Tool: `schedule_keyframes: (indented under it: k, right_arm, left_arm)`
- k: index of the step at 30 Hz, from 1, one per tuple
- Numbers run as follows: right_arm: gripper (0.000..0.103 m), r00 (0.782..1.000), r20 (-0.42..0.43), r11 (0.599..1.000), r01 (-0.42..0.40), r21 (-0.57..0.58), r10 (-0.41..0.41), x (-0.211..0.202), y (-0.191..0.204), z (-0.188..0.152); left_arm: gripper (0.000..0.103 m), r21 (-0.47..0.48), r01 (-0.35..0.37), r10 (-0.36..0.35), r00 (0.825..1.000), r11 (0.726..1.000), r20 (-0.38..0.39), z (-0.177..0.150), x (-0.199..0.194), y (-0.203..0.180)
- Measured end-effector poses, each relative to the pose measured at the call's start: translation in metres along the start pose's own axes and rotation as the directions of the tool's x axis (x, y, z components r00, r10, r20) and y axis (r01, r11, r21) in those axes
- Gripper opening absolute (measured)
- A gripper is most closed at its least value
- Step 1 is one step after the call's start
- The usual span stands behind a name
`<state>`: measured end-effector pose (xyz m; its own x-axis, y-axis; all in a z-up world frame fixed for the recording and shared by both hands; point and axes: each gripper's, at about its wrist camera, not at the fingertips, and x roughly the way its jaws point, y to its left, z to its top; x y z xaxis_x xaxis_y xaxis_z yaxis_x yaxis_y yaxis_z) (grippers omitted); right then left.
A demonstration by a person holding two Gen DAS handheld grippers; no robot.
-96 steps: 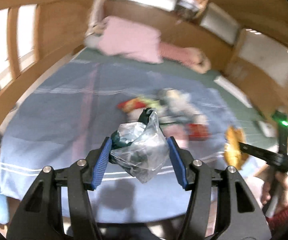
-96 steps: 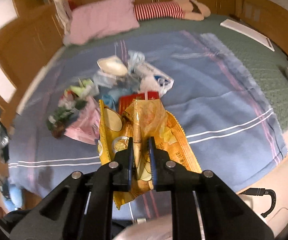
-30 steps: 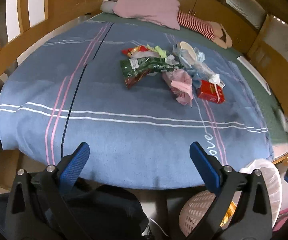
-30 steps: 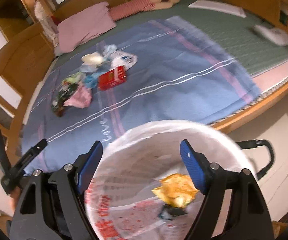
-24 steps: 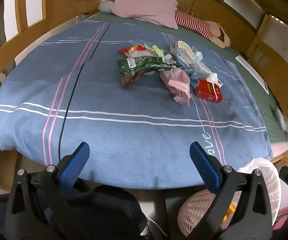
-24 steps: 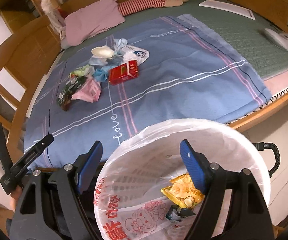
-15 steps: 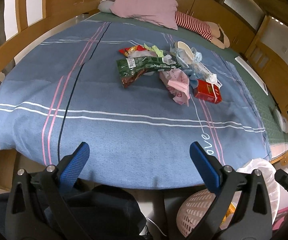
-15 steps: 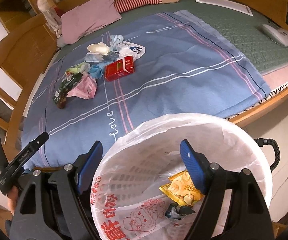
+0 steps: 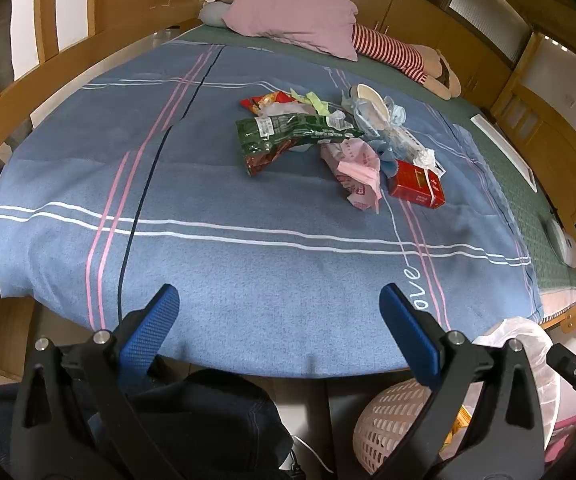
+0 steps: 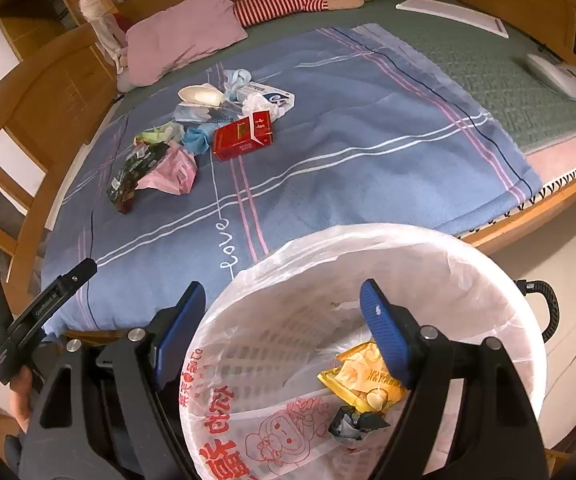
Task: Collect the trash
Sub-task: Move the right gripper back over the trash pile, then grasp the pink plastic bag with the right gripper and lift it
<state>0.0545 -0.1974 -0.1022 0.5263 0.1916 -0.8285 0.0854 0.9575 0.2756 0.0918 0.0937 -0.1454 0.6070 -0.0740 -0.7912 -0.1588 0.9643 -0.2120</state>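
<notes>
Both grippers, left gripper [image 9: 276, 322] and right gripper [image 10: 282, 316], spread wide and empty; risk of snagging blanket [image 9: 248, 208] when pinching loose wrappers [image 9: 292, 132], or knocking bin [image 10: 368, 248].

Mixed wrappers [image 9: 300, 132] heaped mid-blanket [image 9: 208, 200]

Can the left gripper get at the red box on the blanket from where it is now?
Probably yes. The left gripper is open and empty, and only bare blanket lies between it and the red box, at the pile's near edge.
</notes>
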Motion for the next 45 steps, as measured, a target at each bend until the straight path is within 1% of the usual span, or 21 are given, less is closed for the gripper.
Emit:
schedule_keyframes:
  k: [2,6,10,12,15,16,20,22,24,26,27,28,29,31,33,35,37,38,41,43,45]
  right_arm:
    - [0.078,1.000,-0.005,1.000,-0.019,0.005,0.019,0.002,0.002,0.003]
    - [0.078,0.995,-0.010,0.995,-0.101,0.012,0.101,0.008,0.013,0.020]
    - [0.078,0.990,-0.003,0.990,-0.139,-0.028,0.139,0.031,0.045,0.051]
    - [0.078,0.985,-0.025,0.985,-0.170,-0.038,0.169,0.055,0.066,0.070]
    - [0.078,0.985,-0.032,0.985,-0.168,-0.045,0.167,0.087,0.092,0.092]
    - [0.078,0.987,-0.038,0.986,-0.160,-0.048,0.158,0.104,0.103,0.102]
    - [0.078,0.982,-0.113,0.989,-0.149,0.005,0.149,0.164,0.131,0.131]
    - [0.078,0.985,-0.133,0.994,-0.110,0.002,0.110,0.184,0.140,0.135]
    - [0.078,0.983,-0.156,0.995,-0.097,-0.011,0.094,0.199,0.148,0.135]
    - [0.072,0.976,-0.202,0.995,-0.086,-0.046,0.075,0.214,0.157,0.130]
    - [0.062,0.974,-0.213,0.995,-0.088,-0.053,0.075,0.216,0.158,0.127]
    - [0.048,0.969,-0.230,0.992,-0.109,-0.067,0.091,0.218,0.160,0.124]
    - [0.039,0.966,-0.239,0.989,-0.121,-0.081,0.098,0.218,0.161,0.121]
    - [0.027,0.966,-0.240,0.984,-0.129,-0.122,0.097,0.213,0.163,0.114]
    - [0.024,0.954,-0.271,0.979,-0.166,-0.121,0.128,0.205,0.158,0.107]
    - [0.024,0.931,-0.321,0.969,-0.219,-0.113,0.173,0.191,0.148,0.095]
    - [0.024,0.920,-0.342,0.960,-0.247,-0.133,0.190,0.178,0.139,0.088]
    - [0.024,0.918,-0.345,0.956,-0.255,-0.145,0.193,0.171,0.134,0.085]
    - [0.024,0.915,-0.349,0.952,-0.266,-0.150,0.200,0.153,0.115,0.084]
    - [0.024,0.920,-0.331,0.954,-0.268,-0.136,0.211,0.142,0.100,0.086]
    - [0.024,0.926,-0.311,0.957,-0.262,-0.123,0.214,0.132,0.087,0.086]
  left_arm:
    - [0.100,-0.003,-0.005,0.005,1.000,1.000,0.004,0.000,-0.001,0.001]
    - [0.100,-0.039,-0.025,0.027,0.999,0.999,0.046,0.000,-0.008,0.007]
    - [0.100,-0.096,-0.027,0.034,0.997,0.995,0.073,0.001,-0.012,0.016]
    - [0.100,-0.117,-0.011,0.021,0.997,0.993,0.080,0.001,-0.013,0.019]
    - [0.100,-0.135,0.012,0.002,0.995,0.991,0.098,0.000,-0.017,0.023]
    - [0.100,-0.140,0.018,-0.003,0.994,0.990,0.108,-0.001,-0.018,0.024]
    - [0.100,-0.177,0.057,-0.032,0.989,0.983,0.144,-0.002,-0.022,0.032]
    - [0.100,-0.198,0.063,-0.034,0.989,0.978,0.147,-0.002,-0.021,0.035]
    - [0.100,-0.206,0.071,-0.040,0.987,0.976,0.153,-0.001,-0.021,0.036]
    - [0.100,-0.202,0.075,-0.045,0.987,0.977,0.153,-0.001,-0.021,0.036]
    - [0.100,-0.202,0.076,-0.046,0.987,0.977,0.153,-0.002,-0.021,0.036]
    - [0.100,-0.202,0.077,-0.047,0.987,0.976,0.151,-0.001,-0.021,0.036]
    - [0.100,-0.206,0.077,-0.047,0.988,0.975,0.149,-0.001,-0.020,0.037]
    - [0.100,-0.220,0.082,-0.050,0.988,0.972,0.148,-0.001,-0.020,0.040]
    - [0.100,-0.245,0.094,-0.061,0.988,0.965,0.139,0.000,-0.017,0.044]
    - [0.100,-0.275,0.116,-0.084,0.988,0.954,0.126,0.000,-0.015,0.050]
    - [0.100,-0.310,0.140,-0.107,0.987,0.940,0.122,0.000,-0.013,0.056]
    - [0.100,-0.335,0.158,-0.124,0.985,0.929,0.120,0.000,-0.012,0.060]
    - [0.100,-0.372,0.169,-0.138,0.985,0.913,0.107,0.000,-0.008,0.065]
    - [0.100,-0.361,0.155,-0.123,0.986,0.919,0.110,-0.001,-0.008,0.062]
    - [0.100,-0.319,0.130,-0.097,0.989,0.939,0.115,-0.001,-0.010,0.054]
